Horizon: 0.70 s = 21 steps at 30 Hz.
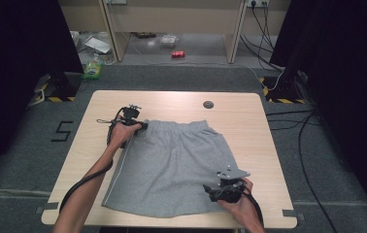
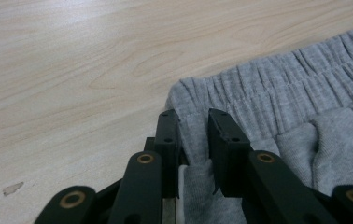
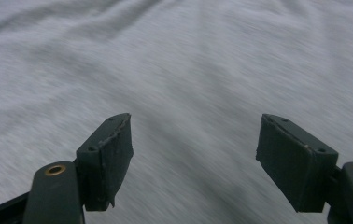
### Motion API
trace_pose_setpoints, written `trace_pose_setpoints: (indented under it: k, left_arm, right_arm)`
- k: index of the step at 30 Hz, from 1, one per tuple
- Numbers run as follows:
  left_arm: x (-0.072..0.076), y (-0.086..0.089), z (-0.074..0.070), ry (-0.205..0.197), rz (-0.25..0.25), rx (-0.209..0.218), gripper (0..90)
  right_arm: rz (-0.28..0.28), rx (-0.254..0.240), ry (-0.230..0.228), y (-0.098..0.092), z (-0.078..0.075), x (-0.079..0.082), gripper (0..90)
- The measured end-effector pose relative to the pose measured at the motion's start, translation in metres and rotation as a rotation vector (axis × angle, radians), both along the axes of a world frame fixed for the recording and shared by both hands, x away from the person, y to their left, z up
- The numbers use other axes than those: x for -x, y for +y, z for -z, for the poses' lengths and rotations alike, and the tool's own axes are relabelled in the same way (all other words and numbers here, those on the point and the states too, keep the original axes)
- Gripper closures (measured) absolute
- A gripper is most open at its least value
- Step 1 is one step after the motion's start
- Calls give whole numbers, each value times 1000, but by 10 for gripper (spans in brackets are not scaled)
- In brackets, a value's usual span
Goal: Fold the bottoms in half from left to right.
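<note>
Grey shorts lie flat on the wooden tabletop, waistband toward the far edge, hem near the person's edge, a pale stripe down the left side seam. Left tongs sit at the waistband's left corner; in the left gripper view the left tongs are clamped on a fold of the shorts just below the gathered elastic, jaws nearly together with fabric pinched between. Right tongs are at the lower right of the shorts near the hem, held by the right hand. In the right gripper view the right tongs stand wide apart over blurred grey cloth, gripping nothing. Small dark round disc on the tabletop's far side, well apart from the shorts.
</note>
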<state>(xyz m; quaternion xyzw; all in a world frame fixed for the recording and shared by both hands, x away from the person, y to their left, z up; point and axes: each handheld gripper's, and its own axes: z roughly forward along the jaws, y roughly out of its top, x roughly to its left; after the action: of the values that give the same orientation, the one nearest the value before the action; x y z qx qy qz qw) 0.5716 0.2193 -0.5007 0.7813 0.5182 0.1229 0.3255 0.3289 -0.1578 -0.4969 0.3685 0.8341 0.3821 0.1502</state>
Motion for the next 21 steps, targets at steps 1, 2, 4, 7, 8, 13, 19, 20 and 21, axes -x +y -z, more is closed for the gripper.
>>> trace_pose_setpoints:
  k: [1, 2, 4, 7, 8, 13, 19, 20, 21]
  left_arm:
    - [0, 0, 0, -3, 1, 4, 739]
    - [0, 1, 0, -4, 3, 4, 740]
    - [0, 1, 0, -5, 2, 3, 740]
    - [-1, 2, 1, -7, -5, 12, 742]
    - [-2, 2, 1, -6, -3, 8, 742]
    - [-1, 2, 1, -15, 3, 3, 741]
    - [-1, 2, 1, -12, 3, 5, 741]
    - [-1, 2, 1, -11, 4, 4, 741]
    - [-1, 2, 1, -13, 6, -1, 741]
  right_arm:
    - [0, 0, 0, 0, 0, 0, 271]
    - [-17, -4, -3, 8, 0, 0, 271]
    - [-55, -14, -8, 26, -1, 0, 272]
    - [-95, -27, -12, 48, -2, 0, 277]
    - [-105, -29, -13, 53, -2, 0, 277]
    - [-170, -36, -7, 85, -1, 1, 277]
    - [-242, -44, -13, 127, -1, 0, 282]
    - [-255, -48, -9, 134, -1, 0, 282]
    - [-266, -50, -5, 139, -1, 1, 283]
